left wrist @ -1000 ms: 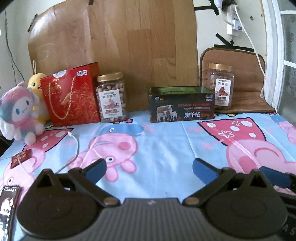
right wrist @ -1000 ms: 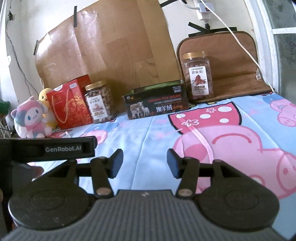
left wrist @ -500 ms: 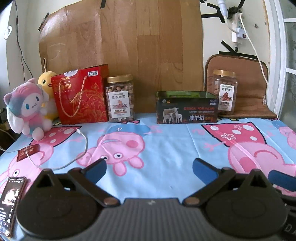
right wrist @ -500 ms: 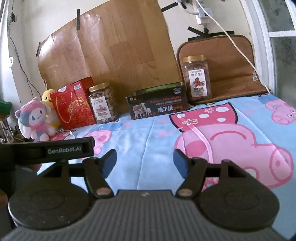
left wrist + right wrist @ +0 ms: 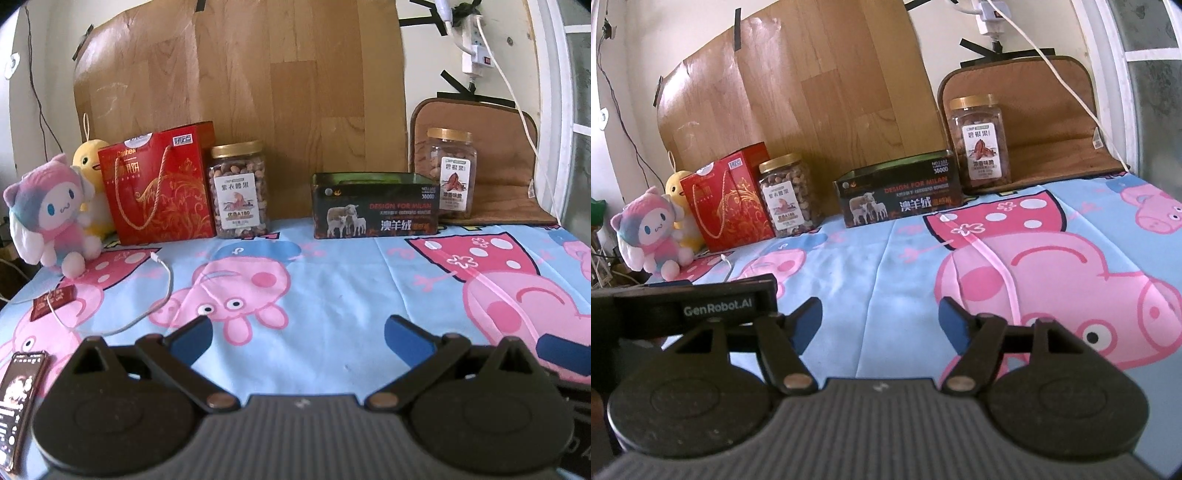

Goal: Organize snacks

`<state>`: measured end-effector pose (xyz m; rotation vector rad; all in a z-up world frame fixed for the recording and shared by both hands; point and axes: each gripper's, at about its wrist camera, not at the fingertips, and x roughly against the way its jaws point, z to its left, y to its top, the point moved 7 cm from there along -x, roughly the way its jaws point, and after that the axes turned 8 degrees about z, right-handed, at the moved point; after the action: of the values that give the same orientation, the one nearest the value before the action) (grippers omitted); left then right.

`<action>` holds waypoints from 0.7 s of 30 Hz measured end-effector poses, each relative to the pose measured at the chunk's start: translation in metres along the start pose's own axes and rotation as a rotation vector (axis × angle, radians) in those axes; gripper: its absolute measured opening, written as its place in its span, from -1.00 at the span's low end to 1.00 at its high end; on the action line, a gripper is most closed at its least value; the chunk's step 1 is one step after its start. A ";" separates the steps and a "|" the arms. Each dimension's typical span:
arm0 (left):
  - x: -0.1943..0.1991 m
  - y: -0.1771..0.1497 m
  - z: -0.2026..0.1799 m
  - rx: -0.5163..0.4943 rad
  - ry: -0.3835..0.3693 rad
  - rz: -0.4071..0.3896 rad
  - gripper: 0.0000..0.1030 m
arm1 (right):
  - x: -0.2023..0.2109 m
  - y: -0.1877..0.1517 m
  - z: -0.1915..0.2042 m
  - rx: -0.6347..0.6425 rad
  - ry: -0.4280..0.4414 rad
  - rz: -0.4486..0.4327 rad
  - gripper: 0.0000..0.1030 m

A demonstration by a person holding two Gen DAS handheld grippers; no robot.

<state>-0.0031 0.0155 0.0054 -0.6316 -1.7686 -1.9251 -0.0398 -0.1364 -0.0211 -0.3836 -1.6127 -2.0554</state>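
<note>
Along the back wall stand a red gift bag (image 5: 159,184), a gold-lidded nut jar (image 5: 239,192), a dark open tin box (image 5: 375,206) and a second nut jar (image 5: 450,173) on a brown mat. The right wrist view shows the same row: bag (image 5: 727,206), jar (image 5: 788,195), tin (image 5: 901,195), jar (image 5: 980,144). My left gripper (image 5: 298,328) hovers open over the cartoon-print cloth, far short of the row. My right gripper (image 5: 881,314) is open too, with nothing between its blue pads.
A pink plush toy (image 5: 51,218) and a yellow one (image 5: 88,162) sit at the far left. A white cable (image 5: 147,314), a small red packet (image 5: 53,297) and a phone (image 5: 18,398) lie at the left front. The left gripper's body (image 5: 683,306) is close beside my right one.
The right gripper's jaws have spread wider apart. The left gripper's jaws look the same, and the objects along the wall have not moved.
</note>
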 end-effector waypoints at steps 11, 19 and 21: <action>0.002 0.000 -0.003 -0.041 0.029 -0.010 1.00 | 0.003 0.004 -0.001 -0.018 0.010 -0.025 0.45; -0.003 -0.003 -0.006 -0.053 0.018 0.021 1.00 | 0.003 0.005 -0.004 -0.038 0.006 -0.030 0.46; -0.006 -0.004 -0.006 -0.055 0.016 0.032 1.00 | 0.002 0.004 -0.005 -0.041 0.004 -0.027 0.47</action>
<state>-0.0007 0.0100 -0.0016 -0.6580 -1.6909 -1.9576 -0.0393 -0.1422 -0.0178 -0.3739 -1.5846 -2.1110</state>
